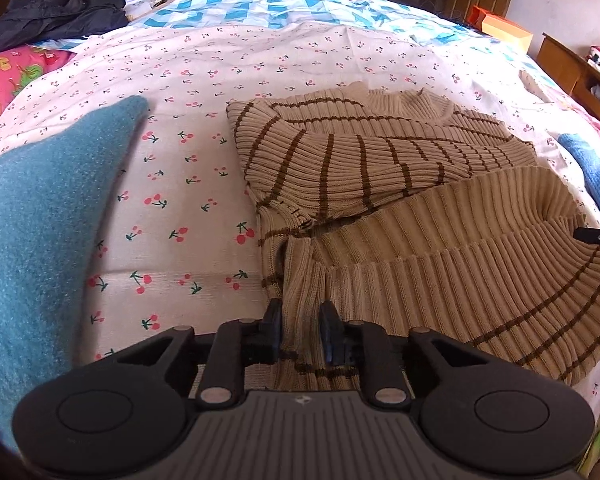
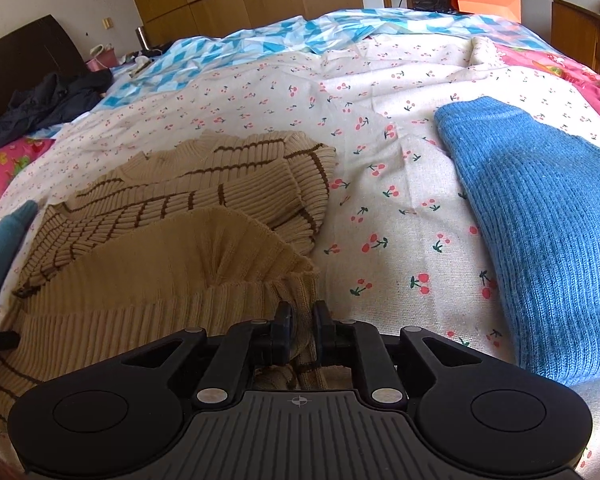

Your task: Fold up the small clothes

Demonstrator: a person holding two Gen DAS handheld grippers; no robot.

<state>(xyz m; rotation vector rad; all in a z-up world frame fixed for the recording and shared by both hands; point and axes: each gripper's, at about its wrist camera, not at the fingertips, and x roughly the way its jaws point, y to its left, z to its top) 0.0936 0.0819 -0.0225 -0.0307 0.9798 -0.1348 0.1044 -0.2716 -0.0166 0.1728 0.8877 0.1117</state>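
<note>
— Where is the sweater (image 1: 400,184)?
— On the bed (image 1: 204,92). The left gripper (image 1: 300,332) pinches its hem, and the right gripper (image 2: 300,330) pinches a bunched corner.
— Anything else?
— The right view shows the whole blue sweater (image 2: 540,216); the left shows a teal cloth (image 1: 40,208).

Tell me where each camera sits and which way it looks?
Left wrist: on the left hand-held gripper, looking down its fingers at the beige sweater; teal cloth at left.
Right wrist: on the right hand-held gripper, same sweater; blue knit at right.
Shared: sweater, cherry sheet, dark jacket.
</note>
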